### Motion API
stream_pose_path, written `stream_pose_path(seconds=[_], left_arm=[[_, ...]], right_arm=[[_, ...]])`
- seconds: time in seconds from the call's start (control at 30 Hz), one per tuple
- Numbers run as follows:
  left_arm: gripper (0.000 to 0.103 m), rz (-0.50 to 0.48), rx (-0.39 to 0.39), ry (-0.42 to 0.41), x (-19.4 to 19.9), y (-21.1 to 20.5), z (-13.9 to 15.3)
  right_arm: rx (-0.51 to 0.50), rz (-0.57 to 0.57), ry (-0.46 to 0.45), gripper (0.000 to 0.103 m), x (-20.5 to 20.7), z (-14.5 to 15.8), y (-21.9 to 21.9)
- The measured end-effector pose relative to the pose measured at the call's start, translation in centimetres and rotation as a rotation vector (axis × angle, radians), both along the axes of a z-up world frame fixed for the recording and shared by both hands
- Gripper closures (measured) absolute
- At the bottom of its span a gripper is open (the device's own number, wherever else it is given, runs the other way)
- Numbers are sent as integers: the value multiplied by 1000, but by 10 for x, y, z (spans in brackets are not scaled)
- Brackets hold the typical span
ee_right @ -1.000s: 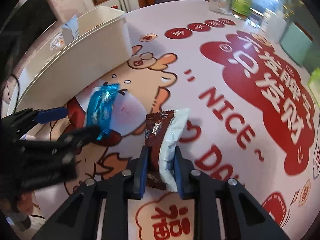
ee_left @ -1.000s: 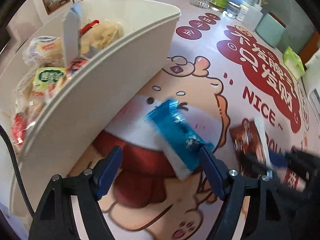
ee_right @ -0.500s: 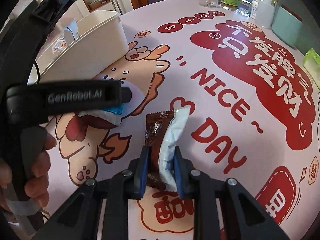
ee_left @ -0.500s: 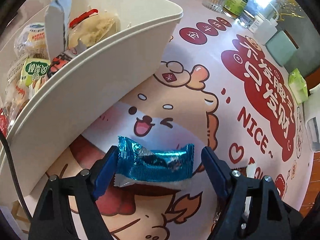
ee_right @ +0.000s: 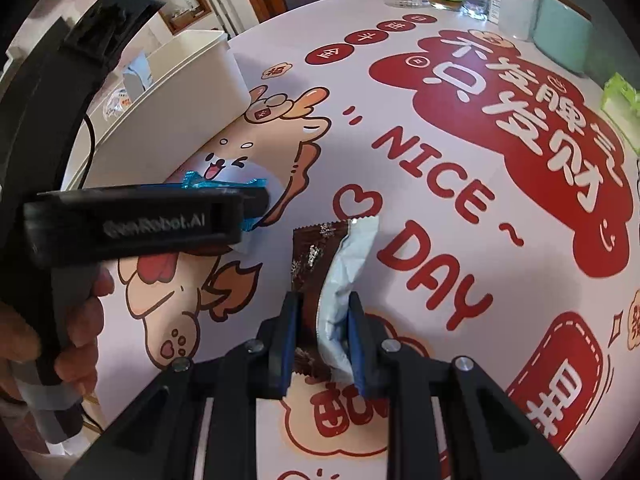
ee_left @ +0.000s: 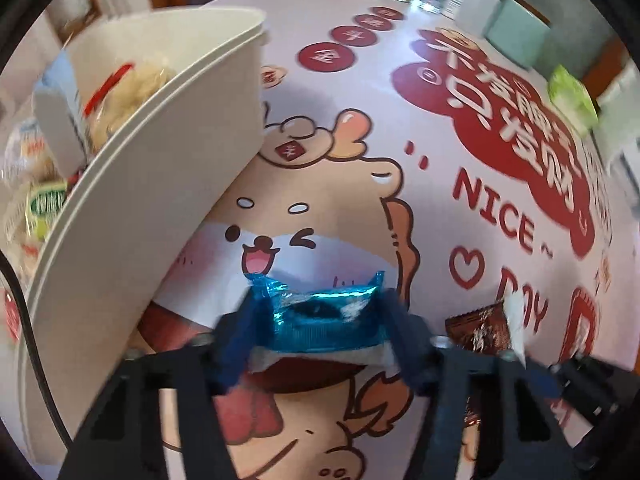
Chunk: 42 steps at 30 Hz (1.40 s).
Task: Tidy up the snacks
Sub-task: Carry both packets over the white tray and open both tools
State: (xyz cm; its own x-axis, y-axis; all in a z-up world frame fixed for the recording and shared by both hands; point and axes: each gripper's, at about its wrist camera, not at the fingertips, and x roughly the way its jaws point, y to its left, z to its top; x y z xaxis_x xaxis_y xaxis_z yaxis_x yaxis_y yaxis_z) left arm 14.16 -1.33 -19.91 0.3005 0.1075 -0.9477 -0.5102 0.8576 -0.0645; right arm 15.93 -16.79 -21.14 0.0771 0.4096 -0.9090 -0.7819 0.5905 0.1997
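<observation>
My right gripper points down, jaws clamped on the brown snack. My left gripper has just been closing its jaws, now squeezing the blue snack above the counter. The white bin sits at ten o'clock.

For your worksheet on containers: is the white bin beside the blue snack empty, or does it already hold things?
Already holding things. Over the white bin's rim, the left wrist view shows several wrapped snacks inside; how full it is cannot be told.
</observation>
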Motion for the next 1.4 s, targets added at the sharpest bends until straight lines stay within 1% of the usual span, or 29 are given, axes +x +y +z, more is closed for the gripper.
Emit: stream_pose_path(seconds=[0.03,0.13,0.3,0.4,0.53,0.67,0.8,1.0,1.07,1.17,1.27,1.4], left_arm=[[54,-11,-5,-4,-1,0,1],[60,-45,-1,-28,-6,-1,4],[62,-84,7,-34,-19,-6,9],[62,-109,10,-34,-35,-10,18],[61,-145,28,-47,-56,-14,42],[61,-210,52,-66,-82,-15,76],[61,-276,63,-91,-102,-6,106],[61,-410,64,-152,-120,32,146],[61,-462,53,-170,-124,52,157],[61,-527,64,-195,-129,84,171],[61,-573,84,-217,-133,118,175],[61,-599,82,-204,-134,154,168]], right_arm=[[2,-8,5,80,-1,0,-1],[8,-25,15,80,-3,-1,-5],[16,-56,35,81,-13,0,-9],[24,-70,35,81,-21,5,-12],[43,-87,21,81,-38,22,-16],[73,-102,2,81,-59,43,-20],[93,-140,-15,81,-82,66,-22],[124,-226,-65,81,-112,101,-3],[135,-263,-83,81,-123,112,13],[156,-326,-103,81,-139,127,41],[173,-374,-120,81,-152,136,79],[186,-418,-140,81,-164,142,125]])
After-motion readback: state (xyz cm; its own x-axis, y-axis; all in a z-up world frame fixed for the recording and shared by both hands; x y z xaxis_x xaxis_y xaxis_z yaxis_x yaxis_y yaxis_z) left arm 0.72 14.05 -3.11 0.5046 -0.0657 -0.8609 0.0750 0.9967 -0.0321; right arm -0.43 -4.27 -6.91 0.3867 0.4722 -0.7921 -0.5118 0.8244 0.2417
